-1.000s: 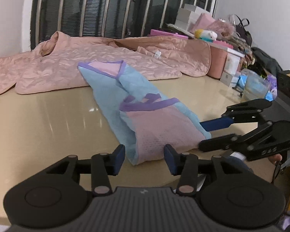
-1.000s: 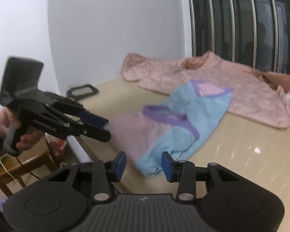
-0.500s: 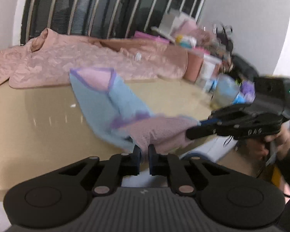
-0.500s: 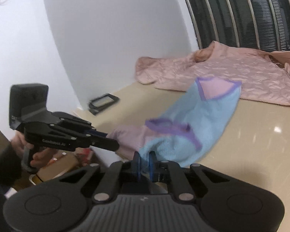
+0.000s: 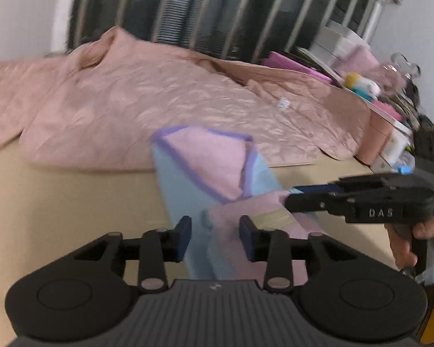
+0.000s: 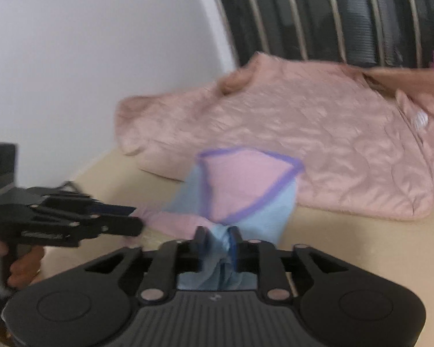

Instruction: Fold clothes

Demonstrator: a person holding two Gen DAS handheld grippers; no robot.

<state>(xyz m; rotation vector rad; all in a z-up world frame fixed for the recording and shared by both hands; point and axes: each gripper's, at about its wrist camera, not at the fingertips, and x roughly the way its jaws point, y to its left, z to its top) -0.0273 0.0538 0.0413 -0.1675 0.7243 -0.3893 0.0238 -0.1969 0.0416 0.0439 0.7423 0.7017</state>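
Observation:
A light blue and pink garment (image 5: 188, 179) with purple trim lies on the beige table (image 5: 58, 202), its near end lifted and doubled toward its far end. My left gripper (image 5: 215, 237) is opening; the cloth lies between its pads without being pinched. My right gripper (image 6: 218, 237) is also opening, with bunched blue cloth of the garment (image 6: 246, 179) still pressed between its pads. Each gripper shows in the other's view: the right gripper (image 5: 290, 195) at the garment's right edge, the left gripper (image 6: 133, 218) at its left edge.
A pink quilted jacket (image 5: 130, 101) is spread across the back of the table, right behind the garment. Boxes and clutter (image 5: 361, 66) stand at the far right. A barred window (image 5: 217, 5) is behind. A person's hand (image 5: 405, 245) holds the right gripper.
Both grippers shut on the garment's near end at the table's front edge, then carried it forward toward the jacket. Their jaws now stand wider apart than half a second ago.

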